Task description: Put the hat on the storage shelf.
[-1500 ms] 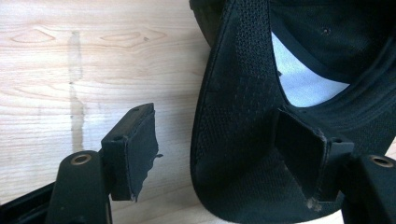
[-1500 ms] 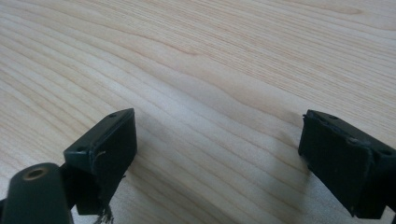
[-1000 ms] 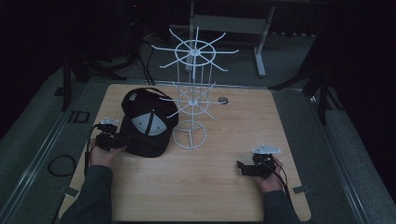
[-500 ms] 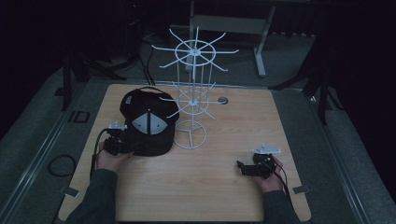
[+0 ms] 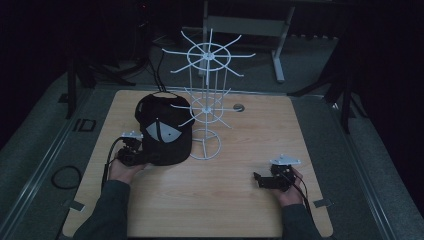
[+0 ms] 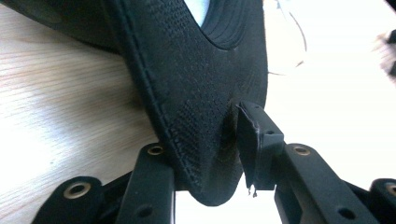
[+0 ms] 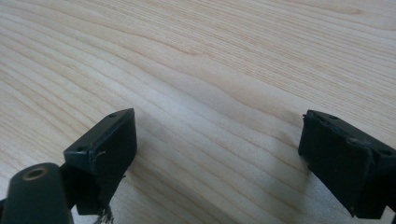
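Note:
A black baseball cap (image 5: 162, 130) with a grey inner panel lies at the table's left, beside a white wire rack (image 5: 206, 100). My left gripper (image 5: 131, 150) is at the cap's near left edge, shut on the brim (image 6: 201, 116), which runs up between the two jaws. One black pad (image 6: 257, 140) presses the brim from the right. My right gripper (image 5: 265, 180) rests low at the near right of the table, open, with only bare wood (image 7: 219, 107) between its jaws.
The wire rack has a round base (image 5: 205, 147) and spokes at two heights; some reach over the cap. A small round hole (image 5: 239, 107) sits in the wooden table (image 5: 210, 200) behind the rack. Dark floor surrounds the table, with a metal frame (image 5: 250, 25) at the back.
The left gripper moved right to the cap's brim and closed on it. The cap has shifted toward the rack and tilted up. The right gripper stayed put.

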{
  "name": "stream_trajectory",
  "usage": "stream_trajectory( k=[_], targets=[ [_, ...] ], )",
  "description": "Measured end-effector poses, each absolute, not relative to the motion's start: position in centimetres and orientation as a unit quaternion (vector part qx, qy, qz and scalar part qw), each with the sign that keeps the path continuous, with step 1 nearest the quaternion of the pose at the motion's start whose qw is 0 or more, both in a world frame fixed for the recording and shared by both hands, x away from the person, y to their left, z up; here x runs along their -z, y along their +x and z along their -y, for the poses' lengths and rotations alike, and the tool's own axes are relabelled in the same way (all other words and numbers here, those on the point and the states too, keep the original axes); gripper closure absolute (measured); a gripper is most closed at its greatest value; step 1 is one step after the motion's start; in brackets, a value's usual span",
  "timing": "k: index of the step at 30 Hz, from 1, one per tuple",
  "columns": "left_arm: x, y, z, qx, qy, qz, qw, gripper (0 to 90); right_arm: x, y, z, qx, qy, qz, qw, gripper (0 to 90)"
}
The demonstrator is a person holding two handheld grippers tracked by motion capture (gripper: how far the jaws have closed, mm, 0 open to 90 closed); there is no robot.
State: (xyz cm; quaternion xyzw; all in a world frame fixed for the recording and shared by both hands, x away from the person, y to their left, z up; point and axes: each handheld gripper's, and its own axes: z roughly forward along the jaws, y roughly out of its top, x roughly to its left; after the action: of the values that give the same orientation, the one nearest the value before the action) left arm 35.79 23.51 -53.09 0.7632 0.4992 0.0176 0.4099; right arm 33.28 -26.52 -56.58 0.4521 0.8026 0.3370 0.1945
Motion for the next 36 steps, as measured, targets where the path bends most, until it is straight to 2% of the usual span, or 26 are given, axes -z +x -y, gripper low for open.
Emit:
stream_trajectory(
  k=[7, 14, 36],
  targets=[
    [52.4, 35.3, -23.6, 0.012, 0.750, -0.491, 0.443, 79.6, 56.6, 33.3, 26.5, -0.337, 0.452, -0.802, 0.195, 11.3],
    [52.1, 35.0, -24.2, 0.005, 0.737, -0.499, 0.456, 86.0, 56.6, 33.3, 26.5, -0.337, 0.452, -0.803, 0.194, 11.3],
    [50.9, 34.2, -25.1, -0.066, 0.735, -0.512, 0.439, 86.6, 56.6, 33.3, 26.5, -0.337, 0.452, -0.803, 0.194, 11.3]
  ],
)
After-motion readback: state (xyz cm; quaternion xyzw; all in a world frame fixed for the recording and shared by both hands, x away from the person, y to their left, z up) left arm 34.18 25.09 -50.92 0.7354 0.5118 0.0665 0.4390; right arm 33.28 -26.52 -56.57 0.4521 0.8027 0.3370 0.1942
